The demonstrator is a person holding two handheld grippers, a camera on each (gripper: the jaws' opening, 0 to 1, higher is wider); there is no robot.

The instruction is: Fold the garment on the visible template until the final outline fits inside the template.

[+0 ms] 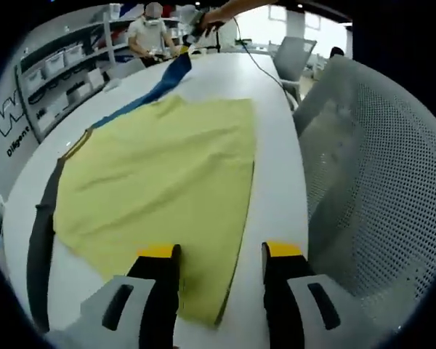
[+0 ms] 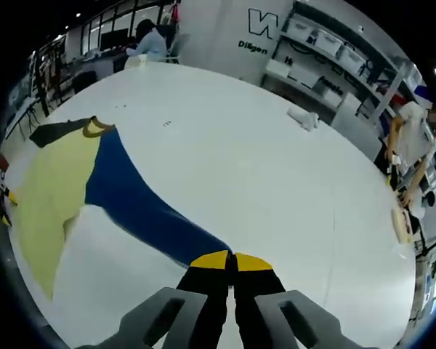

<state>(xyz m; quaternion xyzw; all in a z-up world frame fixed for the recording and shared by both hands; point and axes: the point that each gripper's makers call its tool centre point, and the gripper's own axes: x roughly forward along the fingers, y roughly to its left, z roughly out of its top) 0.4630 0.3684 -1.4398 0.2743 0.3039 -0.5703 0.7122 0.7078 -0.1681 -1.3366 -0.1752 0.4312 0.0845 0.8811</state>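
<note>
The yellow cloth garment with the long blue sleeve (image 1: 160, 171) lies spread on the white table (image 1: 276, 196) over a dark template (image 1: 40, 240) that shows along one edge, and my right tongs (image 2: 232, 260) are pinched closed on the tip of that blue sleeve, stretched out away from the body. My left tongs (image 1: 220, 253) hover spread apart over the near hem, holding nothing. If I swing the sleeve over without pinning the hem, I judge the body could drag off the template or bunch up, and the grey mesh chair (image 1: 370, 182) just beside the table edge could snag my left arm.
</note>
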